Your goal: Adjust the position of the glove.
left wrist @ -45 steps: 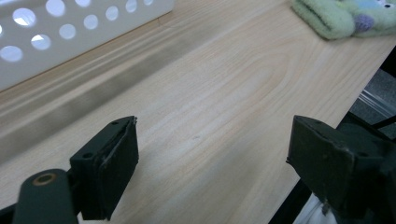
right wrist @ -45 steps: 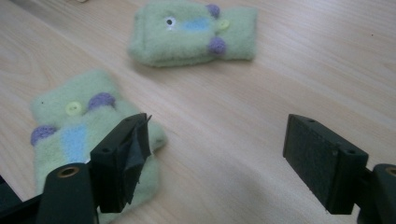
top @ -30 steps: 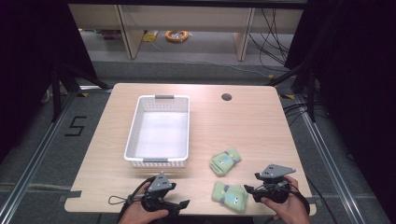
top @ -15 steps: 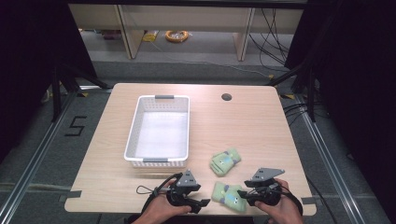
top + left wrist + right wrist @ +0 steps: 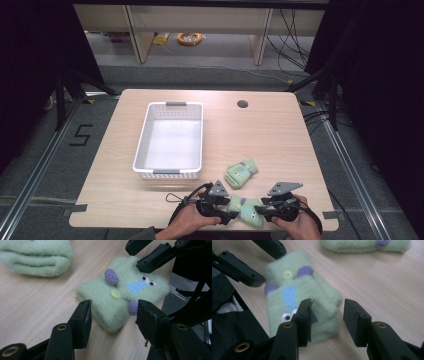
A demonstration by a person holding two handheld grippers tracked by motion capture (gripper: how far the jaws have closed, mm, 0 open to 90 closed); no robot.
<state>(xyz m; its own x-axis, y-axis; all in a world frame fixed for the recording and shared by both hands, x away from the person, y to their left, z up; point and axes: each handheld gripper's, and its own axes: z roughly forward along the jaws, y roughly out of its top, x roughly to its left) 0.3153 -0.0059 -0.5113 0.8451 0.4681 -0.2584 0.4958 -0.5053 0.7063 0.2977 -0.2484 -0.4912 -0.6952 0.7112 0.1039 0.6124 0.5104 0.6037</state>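
While the near green mitten (image 5: 245, 210) lies flat at the front edge of the table (image 5: 280, 135), both grippers are set at its opposite ends. It is a fuzzy green piece with a pale blue patch, two small eyes, purple knobs and a yellow button (image 5: 115, 293).

In the left gripper view, the left gripper (image 5: 113, 317) has its jaws on either side of the mitten's cuff corner, and they have just been closing. A clear gap shows at each pad, so nothing is pinched yet. In the right gripper view, the right gripper (image 5: 327, 315) straddles the rounded end near the eyes. Its jaws have just been closing too, and its left pad looks to be brushing the fleece, but I cannot see a firm squeeze. I read both as part open and holding nothing.

A second mitten (image 5: 241, 173) lies just beyond, toward the middle of the table. A white basket (image 5: 142, 145) stands to the left of it, with no contents that I can make out.

The step in hand seems to be taking hold of the near mitten at both ends. The next move calls for finishing the closure on the fleece at each end, low enough to catch the fabric. Then the two hands must lift evenly, so the soft piece doesn't slip out of one grip.
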